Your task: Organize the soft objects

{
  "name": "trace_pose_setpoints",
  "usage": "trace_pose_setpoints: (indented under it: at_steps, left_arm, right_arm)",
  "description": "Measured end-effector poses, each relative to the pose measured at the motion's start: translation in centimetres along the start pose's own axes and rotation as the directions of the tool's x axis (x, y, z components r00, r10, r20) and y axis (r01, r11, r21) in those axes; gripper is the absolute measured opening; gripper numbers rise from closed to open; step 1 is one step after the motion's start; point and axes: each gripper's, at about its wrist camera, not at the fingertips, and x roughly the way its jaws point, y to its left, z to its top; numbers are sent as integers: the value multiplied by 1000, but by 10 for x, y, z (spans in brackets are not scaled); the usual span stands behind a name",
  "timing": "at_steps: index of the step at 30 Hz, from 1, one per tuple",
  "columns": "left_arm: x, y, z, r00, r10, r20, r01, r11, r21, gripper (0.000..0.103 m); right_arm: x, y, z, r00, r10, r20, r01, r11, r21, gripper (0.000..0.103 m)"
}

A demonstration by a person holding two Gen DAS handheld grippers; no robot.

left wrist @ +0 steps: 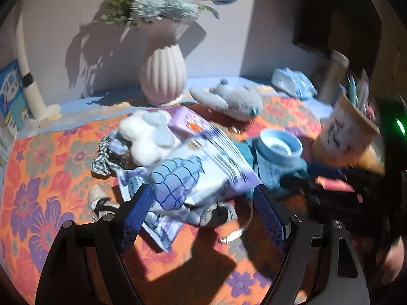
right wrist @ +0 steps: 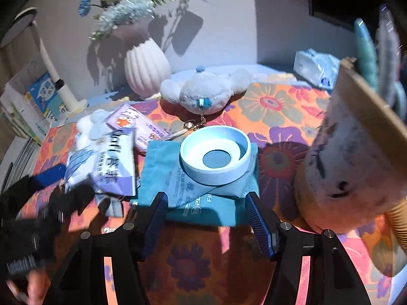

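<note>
Counter (right wrist: 279, 106): covered by an orange floral cloth, bare patches at the near edge; soft things and clutter are heaped across its middle.
Ribbed vase (right wrist: 146, 67): upright at 12 o'clock against the wall, holding blue and cream flowers.
Cardboard tub (right wrist: 356, 157): at 3 o'clock in the right wrist view, tilted, with brushes or pens sticking out (too blurred to name).
Teal cloth pouch (right wrist: 203, 198): flat, straight ahead of the right gripper (right wrist: 207, 214); its long axis runs 9 to 3 o'clock, across the jaws' gap. A pale blue ring-shaped lid (right wrist: 216, 157) sits on its far half.
Grey plush toy (right wrist: 206, 94): beyond the pouch at 12 o'clock, a keychain trailing toward the lid.
Tissue packet (left wrist: 203, 162): a soft blue-and-purple pack, directly ahead of the left gripper (left wrist: 203, 206), long axis from 7 toward 1 o'clock, lying on the pile.
White fluffy toy (left wrist: 147, 137): at 11 o'clock from the left jaws, behind the packet.
Left jaws: spread wide, nothing pinched; the packet's near end lies between the tips.
Right jaws: spread, empty; the pouch's near edge sits between them.
Nearer hand: judged, left for the packet, right for the pouch (the lid would probably need clearing first).
</note>
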Motion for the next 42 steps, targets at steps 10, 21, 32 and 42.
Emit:
trace_pose_setpoints:
  at_steps: [10, 21, 32, 42]
  left_arm:
    - [-15, 12, 12, 999, 26, 36, -28, 998, 47, 80]
    - [28, 8, 19, 999, 22, -48, -16, 993, 115, 85]
    - [22, -4, 14, 996, 86, 13, -87, 979, 187, 44]
    - [-32, -1, 7, 994, 48, 103, -55, 996, 65, 44]
  right_arm:
    - [23, -2, 16, 999, -18, 31, 17, 999, 39, 61]
    - [33, -8, 26, 999, -24, 39, 22, 999, 49, 63]
    - [24, -8, 23, 995, -11, 95, 7, 999, 42, 49]
    - [-10, -18, 4, 987, 104, 122, -112, 992, 63, 29]
